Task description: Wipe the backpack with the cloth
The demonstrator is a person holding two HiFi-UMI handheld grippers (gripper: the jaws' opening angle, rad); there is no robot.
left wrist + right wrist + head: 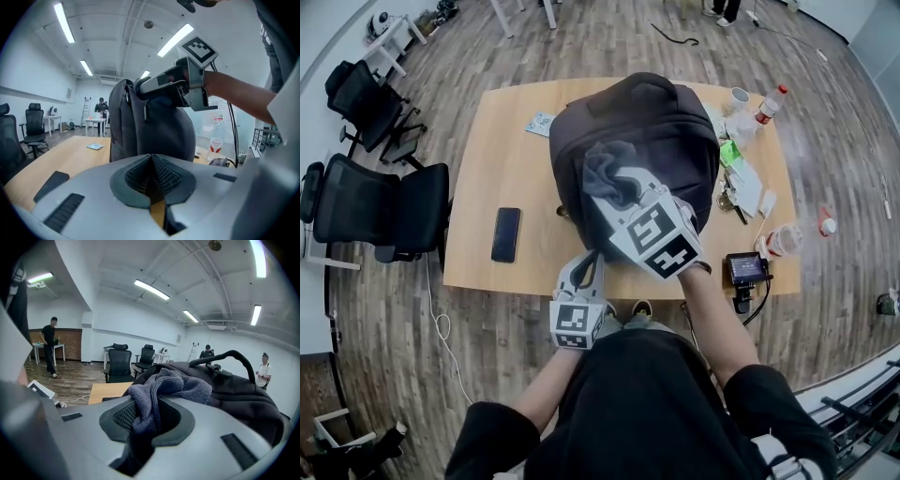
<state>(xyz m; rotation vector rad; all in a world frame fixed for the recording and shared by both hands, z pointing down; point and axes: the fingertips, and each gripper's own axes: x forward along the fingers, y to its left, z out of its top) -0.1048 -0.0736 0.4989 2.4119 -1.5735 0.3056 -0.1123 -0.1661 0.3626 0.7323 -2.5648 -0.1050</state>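
Wooden table (502, 159) bears one backpack (652, 127); right claw (143, 418) pinches one cloth (176, 385), left claw (152, 174) pressed together.

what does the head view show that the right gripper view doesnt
Head view only: the left tongs, a red-capped bottle and clutter at the right end of the table. Right gripper view only: the right tongs shut on the cloth up close, and the ceiling lights. Both: the dark backpack, the cloth against it, the table.

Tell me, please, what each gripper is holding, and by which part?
The right gripper grips the grey cloth by a bunched fold between its jaws; the left gripper is shut on nothing.
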